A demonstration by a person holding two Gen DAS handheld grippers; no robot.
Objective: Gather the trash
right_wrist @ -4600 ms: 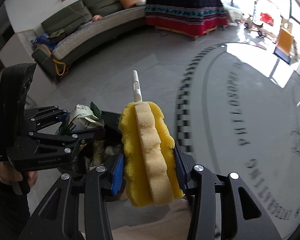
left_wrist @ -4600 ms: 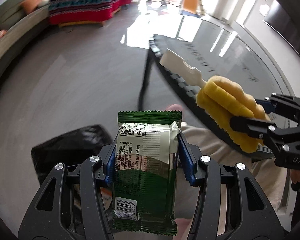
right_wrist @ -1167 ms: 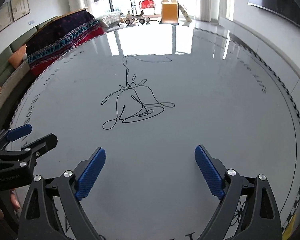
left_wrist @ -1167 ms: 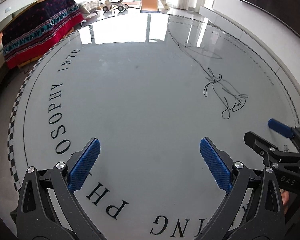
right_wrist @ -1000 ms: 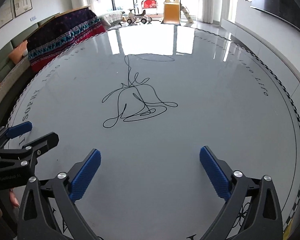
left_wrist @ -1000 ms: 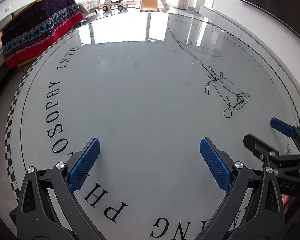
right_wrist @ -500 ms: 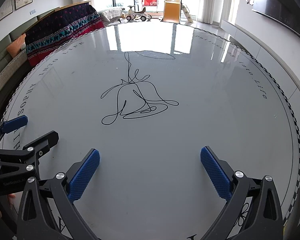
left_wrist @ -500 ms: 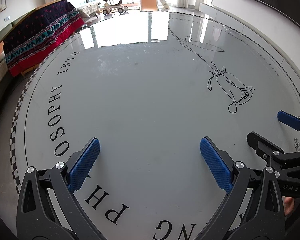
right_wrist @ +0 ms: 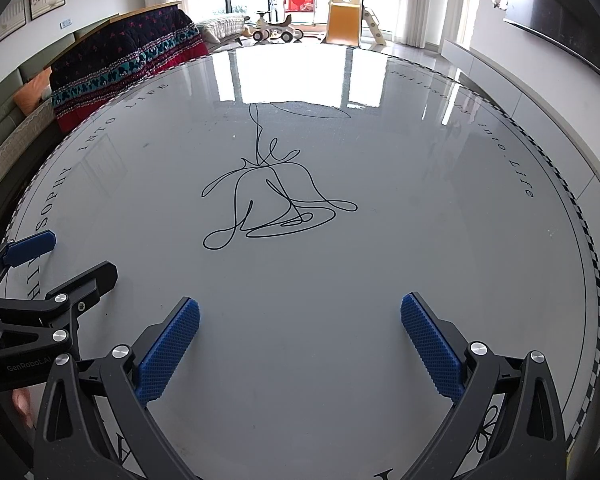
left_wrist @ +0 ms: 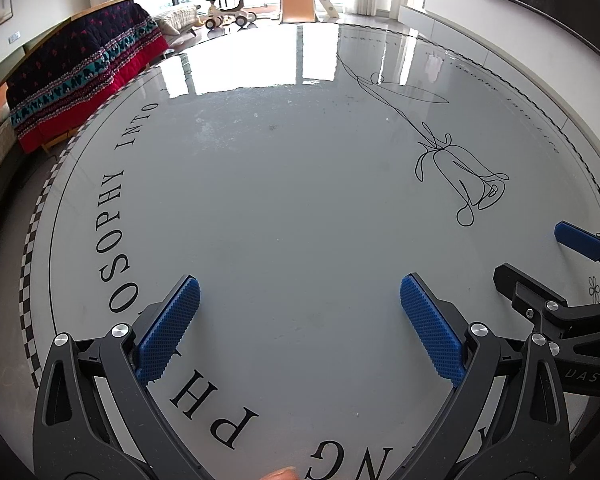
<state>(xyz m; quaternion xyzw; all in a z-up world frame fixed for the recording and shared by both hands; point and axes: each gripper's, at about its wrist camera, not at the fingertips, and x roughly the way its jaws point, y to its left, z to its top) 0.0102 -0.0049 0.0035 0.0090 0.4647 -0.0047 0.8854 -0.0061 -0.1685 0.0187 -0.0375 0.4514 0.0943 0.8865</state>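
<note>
Both tools are held low over a round, glossy table (left_wrist: pixel 300 208) printed with lettering and a line drawing (right_wrist: pixel 268 204). The left hand-held gripper (left_wrist: pixel 296 320) is spread wide with nothing between its blue pads (left_wrist: pixel 168 332), and the right hand-held gripper (right_wrist: pixel 300 340) is likewise spread wide and empty; each is seen at the edge of the other's view, side by side and apart. No trash is visible on the table in either view, so where any remaining piece lies cannot be told. The step in hand is judged to be a check of the surface between pickups, or the close of the task. If more is to be collected, the next move calls for the views to be swung off the table toward the floor or seating (right_wrist: pixel 4 148) until an item is found.
</note>
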